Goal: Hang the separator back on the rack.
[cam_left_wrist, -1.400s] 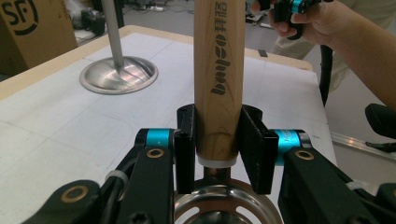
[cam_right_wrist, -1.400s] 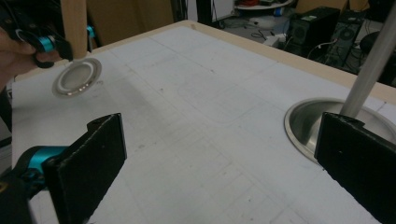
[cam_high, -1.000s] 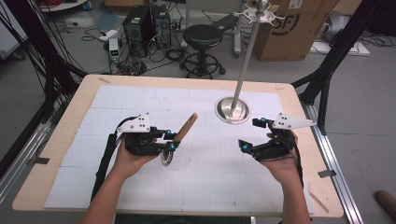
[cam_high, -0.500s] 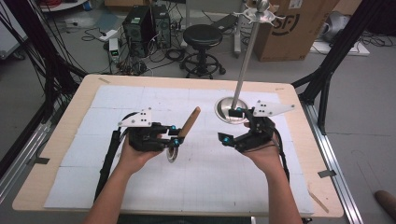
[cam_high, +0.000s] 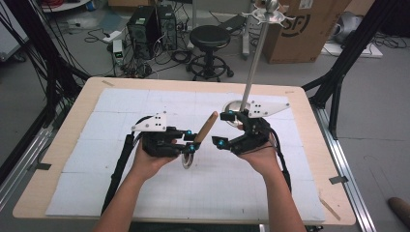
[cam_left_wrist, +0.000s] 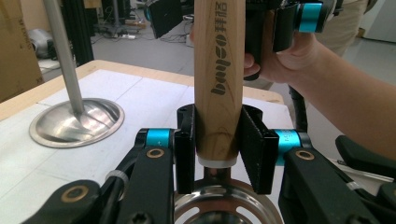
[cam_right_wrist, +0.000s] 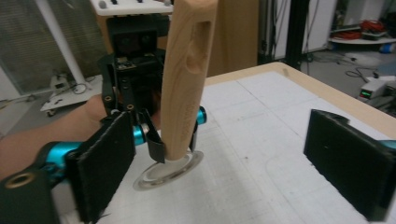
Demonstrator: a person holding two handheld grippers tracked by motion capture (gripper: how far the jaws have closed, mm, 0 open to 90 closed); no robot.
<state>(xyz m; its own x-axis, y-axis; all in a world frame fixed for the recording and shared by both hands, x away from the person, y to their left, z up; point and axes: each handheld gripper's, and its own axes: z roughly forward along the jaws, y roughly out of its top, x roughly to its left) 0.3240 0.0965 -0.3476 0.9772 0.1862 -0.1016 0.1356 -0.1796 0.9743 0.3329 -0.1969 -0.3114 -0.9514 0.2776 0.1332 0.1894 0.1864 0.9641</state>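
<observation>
A utensil with a wooden handle (cam_high: 207, 126) and a round slotted metal head (cam_high: 187, 159) is tilted up to the right over the middle of the table. My left gripper (cam_high: 192, 144) is shut on the handle's lower end, just above the metal head (cam_left_wrist: 219, 205); the left gripper view shows both pads pressed on the wood (cam_left_wrist: 219, 70). My right gripper (cam_high: 223, 129) stands open just right of the handle's upper end. In the right gripper view the handle (cam_right_wrist: 187, 79) rises ahead between its wide-apart pads (cam_right_wrist: 102, 163), untouched.
A steel stand with a round base (cam_high: 235, 106) and a tall pole (cam_high: 254, 63) rises at the back right of the white mat (cam_high: 121, 101), close behind the right gripper. A stool (cam_high: 209, 36) and boxes sit beyond the table's far edge.
The right gripper has moved left from the table's right side to just beside the wooden handle. The left gripper, still holding the utensil, has shifted slightly right.
</observation>
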